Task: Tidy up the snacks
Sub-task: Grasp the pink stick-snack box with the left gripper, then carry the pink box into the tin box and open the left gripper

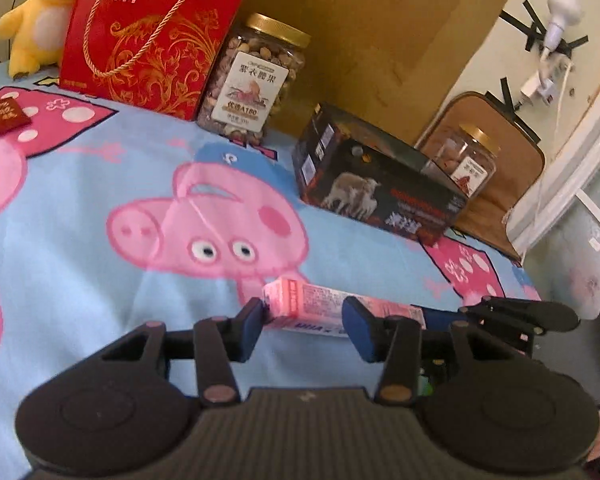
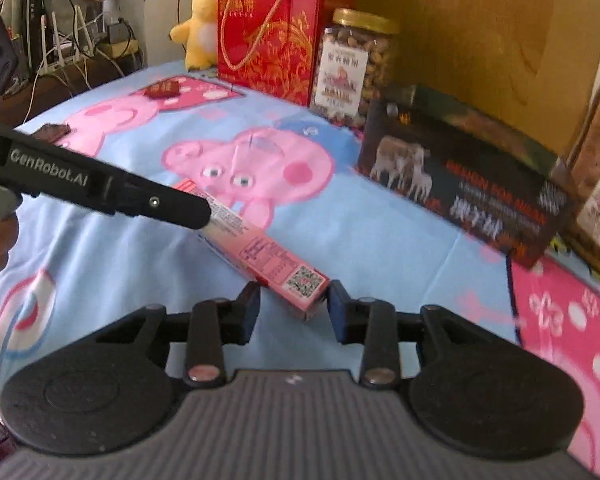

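A long pink snack box [image 1: 308, 310] [image 2: 268, 256] lies on the pig-print blue cloth [image 1: 80, 240]. My left gripper [image 1: 300, 326] is open, its blue pads on either side of the box's left end, the left pad close to it. My right gripper [image 2: 294, 306] holds the box's other end, the one with the QR code, between its pads. Its arm shows in the left wrist view [image 1: 520, 312]. The left gripper's arm [image 2: 100, 188] crosses the right wrist view over the box's far end.
Along the back stand a red cashew biscuit gift box [image 1: 148, 36], a gold-lidded nut jar [image 1: 256, 80], a dark box with sheep pictures [image 1: 376, 184] and a second nut jar [image 1: 468, 160]. A yellow plush toy [image 1: 36, 16] sits far left. Small red packets [image 1: 4, 116] lie on the cloth.
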`<state>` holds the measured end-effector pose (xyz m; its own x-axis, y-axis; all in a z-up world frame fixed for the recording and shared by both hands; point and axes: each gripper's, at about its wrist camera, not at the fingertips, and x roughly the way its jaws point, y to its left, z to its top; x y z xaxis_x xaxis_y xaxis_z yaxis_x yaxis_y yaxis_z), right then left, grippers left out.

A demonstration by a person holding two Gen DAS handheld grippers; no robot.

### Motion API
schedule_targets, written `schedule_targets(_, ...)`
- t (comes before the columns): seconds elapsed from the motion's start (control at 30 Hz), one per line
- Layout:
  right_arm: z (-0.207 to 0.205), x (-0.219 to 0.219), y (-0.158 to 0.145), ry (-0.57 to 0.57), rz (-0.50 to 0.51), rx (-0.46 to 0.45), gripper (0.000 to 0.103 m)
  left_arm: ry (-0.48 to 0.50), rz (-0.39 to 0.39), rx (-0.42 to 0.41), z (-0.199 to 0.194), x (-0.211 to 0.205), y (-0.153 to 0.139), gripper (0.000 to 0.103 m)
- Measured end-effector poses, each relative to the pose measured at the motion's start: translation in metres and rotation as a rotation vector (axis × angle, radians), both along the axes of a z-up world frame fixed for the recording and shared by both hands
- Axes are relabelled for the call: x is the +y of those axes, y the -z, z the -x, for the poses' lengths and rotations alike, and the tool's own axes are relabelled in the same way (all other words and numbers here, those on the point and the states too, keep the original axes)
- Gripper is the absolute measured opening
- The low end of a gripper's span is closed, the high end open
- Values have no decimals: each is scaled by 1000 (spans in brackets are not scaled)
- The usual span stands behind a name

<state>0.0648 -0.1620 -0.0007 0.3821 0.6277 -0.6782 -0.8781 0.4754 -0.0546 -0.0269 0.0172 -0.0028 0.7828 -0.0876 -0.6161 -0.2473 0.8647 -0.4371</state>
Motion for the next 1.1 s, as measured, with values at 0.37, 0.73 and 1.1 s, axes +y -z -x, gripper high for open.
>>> schedule_targets(0.37, -28, -13, 0, 39, -16, 50, 47, 49, -17, 19, -30, -16, -7, 44)
schedule_targets(0.73, -88, -35, -64, 154, -142, -134, 46, 116, -73, -123, -131, -25, -84, 44)
schedule_targets(1.1, -177, -27, -39, 242, -101, -9, 48, 97, -34, -16, -229, -17, -50, 45)
